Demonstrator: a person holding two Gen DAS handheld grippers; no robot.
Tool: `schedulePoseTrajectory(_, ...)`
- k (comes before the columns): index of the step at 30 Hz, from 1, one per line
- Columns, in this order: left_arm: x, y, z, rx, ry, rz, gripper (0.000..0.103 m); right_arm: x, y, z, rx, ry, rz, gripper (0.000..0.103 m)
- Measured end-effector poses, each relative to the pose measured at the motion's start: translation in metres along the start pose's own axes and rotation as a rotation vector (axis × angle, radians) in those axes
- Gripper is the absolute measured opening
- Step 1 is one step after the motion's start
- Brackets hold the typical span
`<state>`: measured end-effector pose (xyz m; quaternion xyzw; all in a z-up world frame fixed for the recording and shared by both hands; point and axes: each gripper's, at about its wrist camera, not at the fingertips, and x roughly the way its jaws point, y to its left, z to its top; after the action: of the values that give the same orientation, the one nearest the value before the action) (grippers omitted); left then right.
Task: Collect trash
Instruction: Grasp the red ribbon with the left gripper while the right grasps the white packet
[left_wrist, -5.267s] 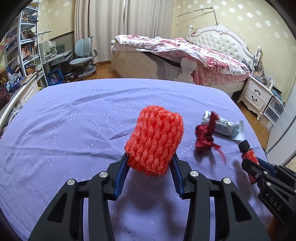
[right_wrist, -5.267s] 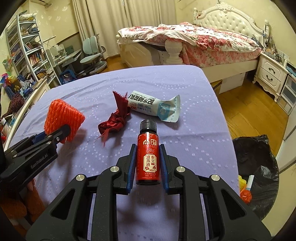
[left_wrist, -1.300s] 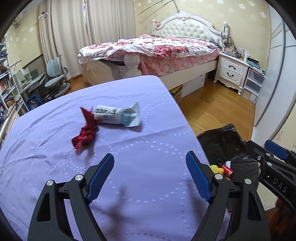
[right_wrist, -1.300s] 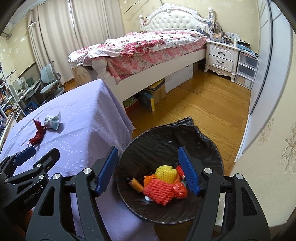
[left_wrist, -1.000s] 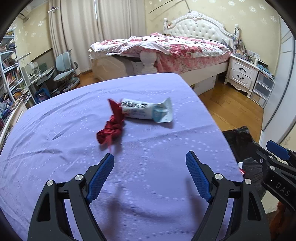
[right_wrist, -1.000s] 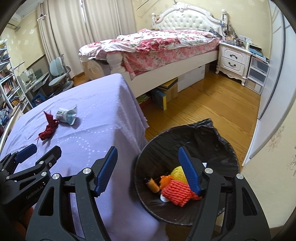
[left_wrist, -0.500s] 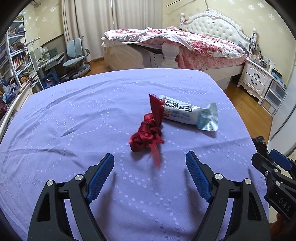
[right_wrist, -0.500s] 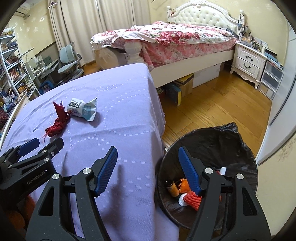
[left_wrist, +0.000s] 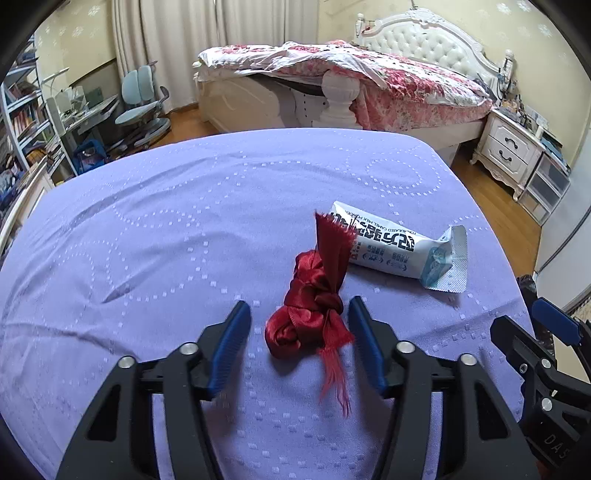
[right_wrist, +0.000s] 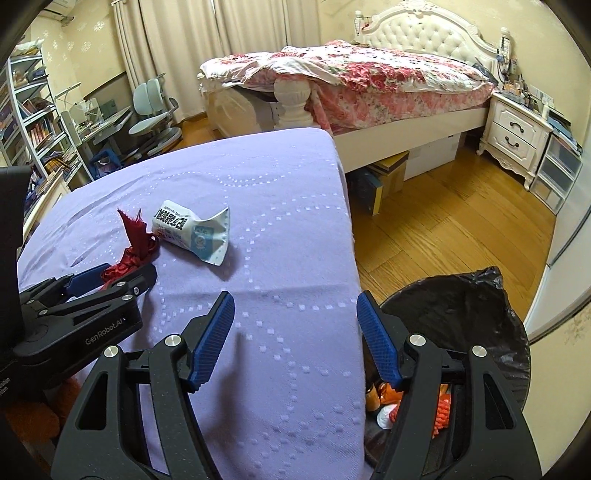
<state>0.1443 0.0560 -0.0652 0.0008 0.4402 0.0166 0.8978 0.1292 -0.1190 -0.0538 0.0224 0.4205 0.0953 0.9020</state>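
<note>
With the left tongs (left_wrist: 299, 325) spread astride the ribbon (left_wrist: 314, 306), pinch its knotted bulk, not the frayed tail; the right tongs (right_wrist: 295, 336) hang spread, empty.

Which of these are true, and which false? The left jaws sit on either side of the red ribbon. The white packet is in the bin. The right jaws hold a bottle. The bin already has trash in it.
1. The left gripper has its jaws on either side of the red ribbon. True; they are open, not yet squeezing it.
2. The white packet is in the bin. False; it lies on the purple cloth beside the ribbon.
3. The right gripper holds a bottle. False; its jaws are open and hold nothing.
4. The black bin already has trash in it. True.
</note>
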Motion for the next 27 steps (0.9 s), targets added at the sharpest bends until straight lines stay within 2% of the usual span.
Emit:
schedulePoseTrajectory(3, 0.0, 0.0, 0.0, 0.017, -0.011, -0.004, 0.038, 0.003, 0.005, 0.003, -0.011, 0.005, 0.004, 0.067)
schedulePoseTrajectory(6, -0.001, 0.003, -0.001, 0.025, -0.015, -0.01, 0.031, 0.006, 0.01, 0.005, -0.021, 0.011, 0.01, 0.067)
schedulePoseTrajectory(11, -0.004, 0.015, -0.001, 0.001, -0.014, -0.022, 0.03, 0.014, 0.024, 0.011, -0.047, 0.021, 0.026, 0.068)
schedulePoseTrajectory(19, -0.011, 0.047, -0.002, -0.041, -0.032, 0.015, 0.03, 0.03, 0.047, 0.022, -0.097, 0.041, 0.037, 0.069)
schedulePoseTrajectory(22, -0.013, 0.06, -0.002, -0.048, -0.039, 0.037, 0.03, 0.037, 0.057, 0.028, -0.119, 0.044, 0.038, 0.077)
schedulePoseTrajectory(27, -0.013, 0.074, -0.004, -0.069, -0.037, 0.05, 0.03, 0.048, 0.069, 0.036, -0.145, 0.056, 0.029, 0.077)
